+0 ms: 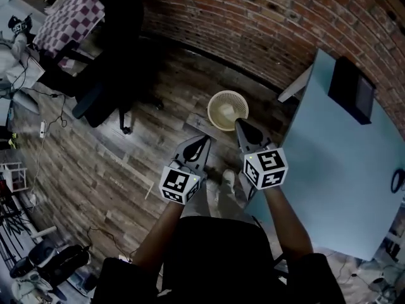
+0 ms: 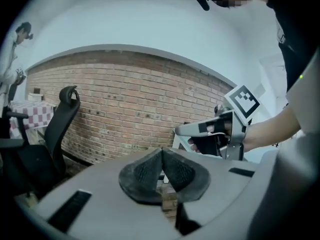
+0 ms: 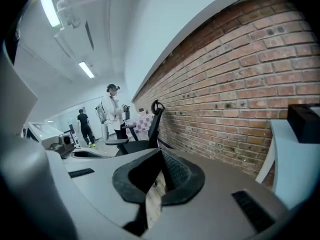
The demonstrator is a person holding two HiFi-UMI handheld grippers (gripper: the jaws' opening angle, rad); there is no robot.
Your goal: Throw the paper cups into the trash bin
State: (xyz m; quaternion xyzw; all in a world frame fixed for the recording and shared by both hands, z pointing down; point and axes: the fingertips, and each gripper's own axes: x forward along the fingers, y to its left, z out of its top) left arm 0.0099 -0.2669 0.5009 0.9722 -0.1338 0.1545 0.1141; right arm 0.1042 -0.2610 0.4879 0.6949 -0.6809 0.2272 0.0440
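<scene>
Brick wall (image 1: 266, 18); black office chair (image 1: 107, 75) on plank floor (image 1: 136, 170); pale table (image 1: 335, 176) — black box (image 1: 351, 90) on it

The head view is dim, with dark corners and a shadowy wooden floor (image 1: 126, 151); only the pale table (image 1: 335, 170) and the light trash bin (image 1: 213, 104) look bright there. In the right gripper view the light comes from long ceiling lamps (image 3: 49, 8), which glare white, and the far room is a little hazy. Both gripper views are strongly bent at the edges, so the brick wall (image 2: 140, 109) curves like an arch, and the near foreground is soft.
</scene>
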